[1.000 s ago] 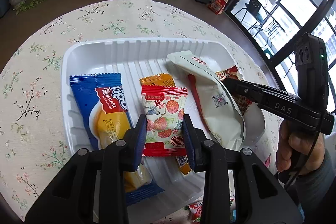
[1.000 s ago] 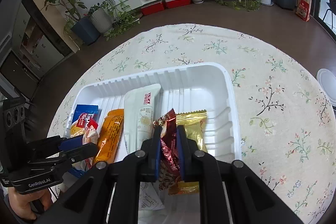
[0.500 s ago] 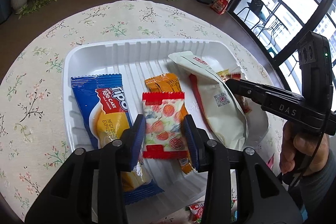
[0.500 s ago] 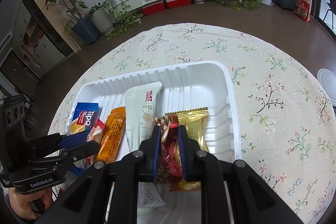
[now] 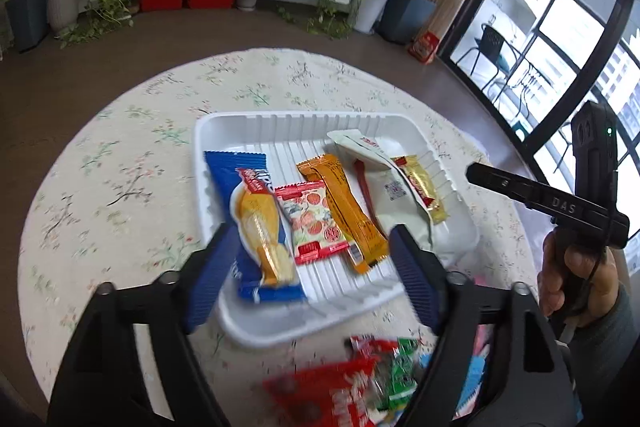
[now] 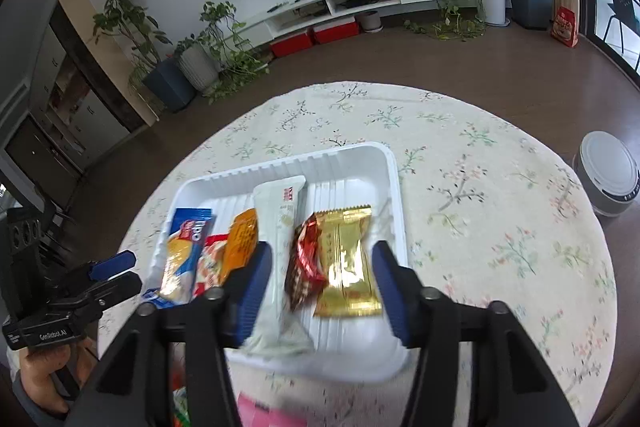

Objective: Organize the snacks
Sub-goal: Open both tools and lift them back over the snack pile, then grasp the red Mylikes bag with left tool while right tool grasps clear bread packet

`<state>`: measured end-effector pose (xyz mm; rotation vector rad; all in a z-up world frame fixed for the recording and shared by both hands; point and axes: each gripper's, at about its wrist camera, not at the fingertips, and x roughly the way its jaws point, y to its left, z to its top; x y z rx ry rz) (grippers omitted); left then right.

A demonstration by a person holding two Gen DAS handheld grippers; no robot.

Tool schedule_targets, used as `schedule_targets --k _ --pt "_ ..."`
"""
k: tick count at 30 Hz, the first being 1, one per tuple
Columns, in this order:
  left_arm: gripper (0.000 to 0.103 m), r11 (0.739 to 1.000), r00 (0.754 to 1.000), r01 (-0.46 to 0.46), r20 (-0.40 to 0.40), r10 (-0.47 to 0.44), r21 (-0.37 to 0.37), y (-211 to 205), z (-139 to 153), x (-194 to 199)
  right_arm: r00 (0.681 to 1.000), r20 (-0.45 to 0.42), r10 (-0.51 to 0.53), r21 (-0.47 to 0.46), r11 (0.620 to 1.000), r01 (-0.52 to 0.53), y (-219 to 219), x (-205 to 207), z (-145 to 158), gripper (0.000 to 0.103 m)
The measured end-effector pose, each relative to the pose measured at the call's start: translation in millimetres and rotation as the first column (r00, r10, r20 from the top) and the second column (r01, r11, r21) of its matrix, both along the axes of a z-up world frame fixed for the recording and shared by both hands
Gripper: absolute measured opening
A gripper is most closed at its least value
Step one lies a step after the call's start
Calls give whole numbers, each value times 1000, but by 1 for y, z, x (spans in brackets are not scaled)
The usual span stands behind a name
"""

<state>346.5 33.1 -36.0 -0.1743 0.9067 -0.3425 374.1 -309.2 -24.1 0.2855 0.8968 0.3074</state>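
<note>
Now: left gripper (image 5: 310, 267) and right gripper (image 6: 320, 283), jaws just opened, empty; risk: snagging packets at tray's (image 5: 280, 331) 6 o'clock rim.

Right gripper (image 6: 320, 281) open above the white tray (image 6: 394, 183)

Its jaws have just been opening; the dark red packet (image 6: 306, 265) and gold packet (image 6: 348, 263) lie between them, unpressed, the white pouch (image 6: 280, 227) beside the left jaw.

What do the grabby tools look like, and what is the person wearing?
Both tools are black with two long fingers tipped with ribbed blue pads. The right tool says "DAS" and has a thin black cable; the left tool says "GenRoboLAI". The person wears grey sleeves.
</note>
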Motion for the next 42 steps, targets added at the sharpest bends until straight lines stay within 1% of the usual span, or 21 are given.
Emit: schedule_targets --k 1,2,5,8,10,11,13,14,15,18,22,25,27,29,31,33,35,42 --pt "98 1000 1000 -12 24 12 -7 5 6 -13 1000 7 -2 18 1000 2 -6 -12 6 69" --pt "103 1000 999 -22 43 22 -12 12 11 -26 1000 18 -5 30 1000 4 -11 -22 10 74" --pt "103 999 995 -45 91 47 -17 24 20 -64 997 77 -17 71 997 12 -26 -64 22 83" --pt "103 997 985 -67 157 71 -29 32 21 -104 992 120 -31 101 995 19 -35 -109 25 85" --pt "103 995 977 -93 189 96 -29 34 18 -131 991 130 -32 119 993 17 -36 -139 22 85" --pt "103 995 978 -98 183 102 -30 35 15 -139 991 130 -36 125 992 19 -36 -149 20 86" --pt "103 994 989 -100 105 105 -48 35 3 -158 992 120 -32 134 991 15 -32 -175 12 86" --pt "103 992 991 -110 63 114 -70 36 -4 -167 993 118 -25 132 991 9 -29 -184 8 86" --pt "103 988 991 -122 49 127 -91 37 -10 -177 993 115 -19 120 993 5 -24 -197 3 86" --pt "103 981 986 -153 54 160 -120 40 -24 -209 995 104 9 78 997 -18 -6 -228 -12 86" --pt "102 975 985 -171 5 174 -143 40 -46 -237 995 91 35 52 998 -40 16 -260 -29 86" --pt "102 978 984 -175 6 177 -113 33 -52 -249 996 70 59 24 998 -61 34 -266 -35 85" --pt "102 979 984 -174 17 177 -108 32 -50 -256 996 57 63 10 998 -63 44 -265 -35 81" --pt "102 983 985 -169 34 172 -71 29 -46 -259 995 54 90 -6 996 -89 55 -263 -33 75" --pt "102 985 985 -166 42 168 -43 28 -44 -260 992 60 115 -48 993 -112 68 -261 -33 71" --pt "102 985 985 -165 44 167 -43 29 -43 -256 992 40 116 -64 992 -113 75 -256 -37 69" --pt "102 986 985 -162 46 164 -34 29 -42 -254 994 12 107 -61 992 -107 78 -249 -42 65" --pt "102 987 986 -159 42 159 -23 28 -42 -243 994 -43 97 -80 992 -100 89 -232 -53 62"
